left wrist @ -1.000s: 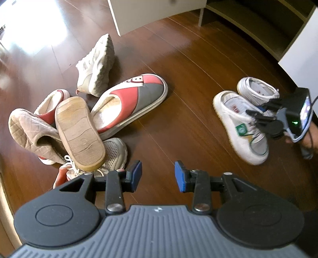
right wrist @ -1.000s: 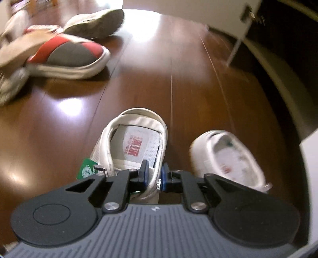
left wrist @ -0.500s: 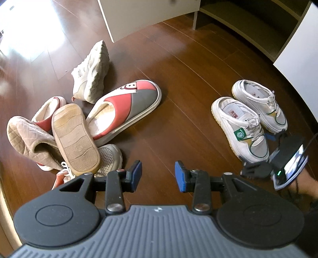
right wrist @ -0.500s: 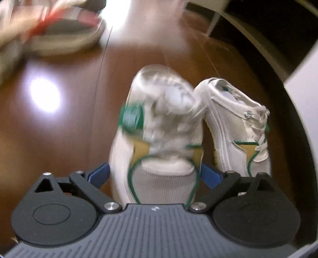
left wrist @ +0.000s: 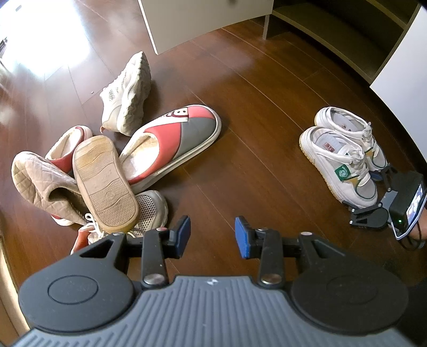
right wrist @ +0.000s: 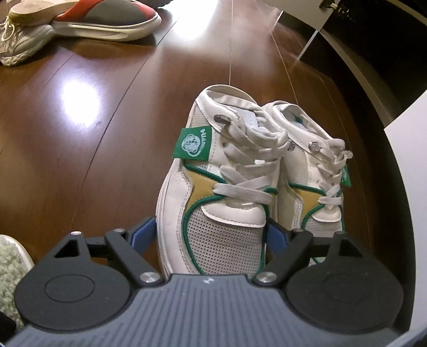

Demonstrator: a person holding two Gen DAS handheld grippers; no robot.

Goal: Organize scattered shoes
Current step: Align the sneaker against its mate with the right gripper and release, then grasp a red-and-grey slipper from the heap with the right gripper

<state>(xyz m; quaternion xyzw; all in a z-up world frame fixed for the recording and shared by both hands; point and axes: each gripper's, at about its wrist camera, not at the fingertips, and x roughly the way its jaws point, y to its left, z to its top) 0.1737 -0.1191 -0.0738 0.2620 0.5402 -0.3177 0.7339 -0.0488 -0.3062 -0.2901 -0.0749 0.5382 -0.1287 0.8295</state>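
Note:
Two white sneakers with green and yellow trim stand side by side on the wood floor, the nearer one (left wrist: 339, 165) (right wrist: 218, 202) beside its mate (left wrist: 352, 133) (right wrist: 315, 186). My right gripper (right wrist: 210, 235) (left wrist: 364, 193) straddles the nearer sneaker's toe. Its jaws are closing, and the blue pads stand just beside the toe. My left gripper (left wrist: 212, 233) hangs open over bare floor with nothing between its fingers. To its left lies a heap: a red-grey slipper (left wrist: 173, 144), an upturned sole (left wrist: 104, 184), a quilted tan slipper (left wrist: 40, 181), a mesh sneaker (left wrist: 152, 211) and a beige sneaker (left wrist: 128, 98) on its side.
A white cabinet (left wrist: 200, 21) stands at the back, with a low open shelf (left wrist: 333, 34) to its right and a white panel (left wrist: 400, 74) beyond the pair. A second red slipper (left wrist: 69, 144) lies under the heap. A pale fuzzy thing (right wrist: 10, 267) shows at the right wrist view's lower left.
My right gripper let go of the white sneaker's heel, opened wide and drew back to its toe. That sneaker now stands close beside its mate. The left gripper stayed put.

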